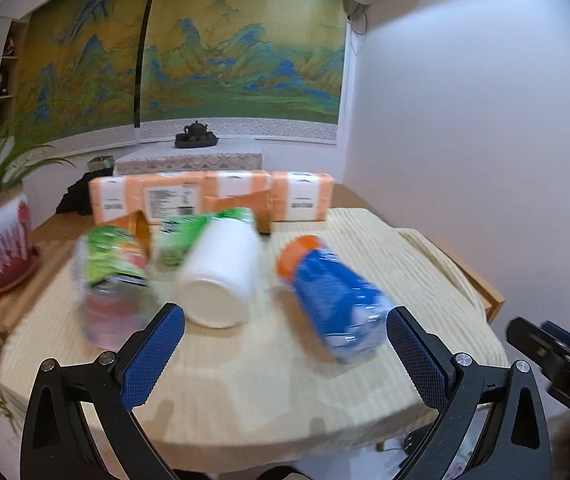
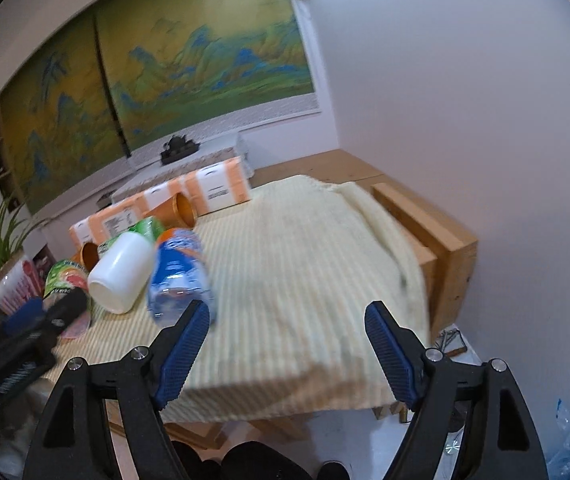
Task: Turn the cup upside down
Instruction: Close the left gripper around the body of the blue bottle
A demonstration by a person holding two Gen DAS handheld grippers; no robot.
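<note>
White cup (image 1: 221, 276) smooth, matt; ribbed cream cloth (image 1: 269, 384); bottle (image 1: 333, 300) clear glossy plastic.

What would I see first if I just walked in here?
Probably the big green and blue mountain painting filling the back wall. Then the jumble lying on the cream cloth: a white cup on its side in the middle, a blue bottle with an orange cap to its right, and a green bottle to its left. Both grippers, left and right, are open and empty.

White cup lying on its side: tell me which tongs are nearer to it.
Left. The left tongs are open right in front of the white cup. The right tongs are open further off to its right, beyond the blue bottle.
</note>
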